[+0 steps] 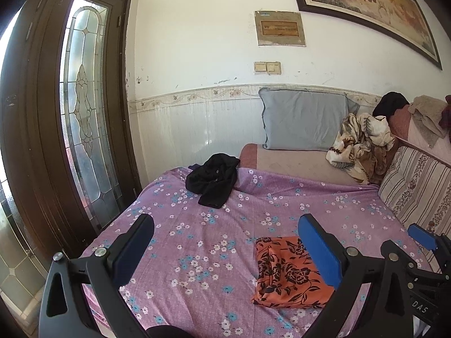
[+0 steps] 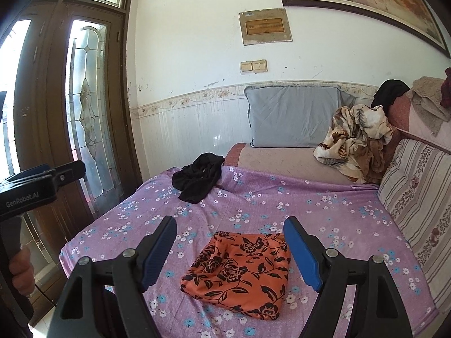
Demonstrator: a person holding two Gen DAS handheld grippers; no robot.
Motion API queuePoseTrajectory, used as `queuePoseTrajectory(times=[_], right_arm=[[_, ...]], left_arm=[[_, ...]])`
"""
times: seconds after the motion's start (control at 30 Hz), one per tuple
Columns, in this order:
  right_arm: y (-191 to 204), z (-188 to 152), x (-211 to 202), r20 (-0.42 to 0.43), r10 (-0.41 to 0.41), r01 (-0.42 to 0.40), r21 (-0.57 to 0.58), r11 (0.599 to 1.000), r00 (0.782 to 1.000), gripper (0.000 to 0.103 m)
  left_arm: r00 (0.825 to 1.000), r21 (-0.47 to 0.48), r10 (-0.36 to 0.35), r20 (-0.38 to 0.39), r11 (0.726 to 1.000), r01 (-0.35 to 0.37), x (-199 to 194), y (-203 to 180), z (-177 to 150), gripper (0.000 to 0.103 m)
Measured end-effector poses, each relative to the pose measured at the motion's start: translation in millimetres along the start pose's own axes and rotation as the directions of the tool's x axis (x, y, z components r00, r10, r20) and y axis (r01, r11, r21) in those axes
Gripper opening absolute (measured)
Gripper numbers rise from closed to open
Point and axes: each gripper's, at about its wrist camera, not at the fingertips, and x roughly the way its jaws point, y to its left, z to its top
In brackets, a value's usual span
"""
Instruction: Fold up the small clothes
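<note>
The orange cloth with black flowers (image 2: 239,274) is lying folded into a small square on the purple flowered sheet (image 2: 324,211), in the lower middle of the right wrist view. In the left wrist view the same cloth (image 1: 287,274) is sitting at the lower right of centre.

The right gripper (image 2: 229,249) is hovering just above the cloth with its jaws standing wide apart, one on each side of it. The pads are not pressing on the fabric. The left gripper (image 1: 225,248) is also holding its jaws wide, with only the sheet between them, and the cloth is lying partly behind its right finger.

Farther back, in the middle of the frame, a black garment (image 2: 197,181) is lying crumpled on the sheet, well apart from the orange one. Behind it a grey pillow (image 2: 296,118) is leaning against the wall, and a beige flowered blanket (image 2: 355,138) is lying bunched to its right. A striped cushion (image 2: 420,197) is standing at the right edge. A brown door with patterned glass (image 2: 87,118) is filling the left side.
</note>
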Motion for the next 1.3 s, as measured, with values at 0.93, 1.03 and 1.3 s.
queuePoseTrajectory(times=[0.93,1.03,1.3], right_arm=[[-5.6,0.8,18.0,0.083,-0.061,0.063,-0.022,0.998,0.995,0.081],[-5.5,1.3,18.5,0.087,-0.058,0.061,-0.028,0.998,0.995,0.081],[-5.4,-3.5,20.9,0.082,-0.054,0.057,-0.034,0.998,0.995,0.081]], left_arm=[[0.999,-0.012,-0.036,0.012,0.999,0.037,25.4,5.1,-0.9,0.102],[0.999,-0.013,-0.036,0.012,0.999,0.036,25.9,4.0,0.1,0.102],[0.998,-0.007,-0.056,0.01,0.998,0.056,23.0,0.5,0.6,0.102]])
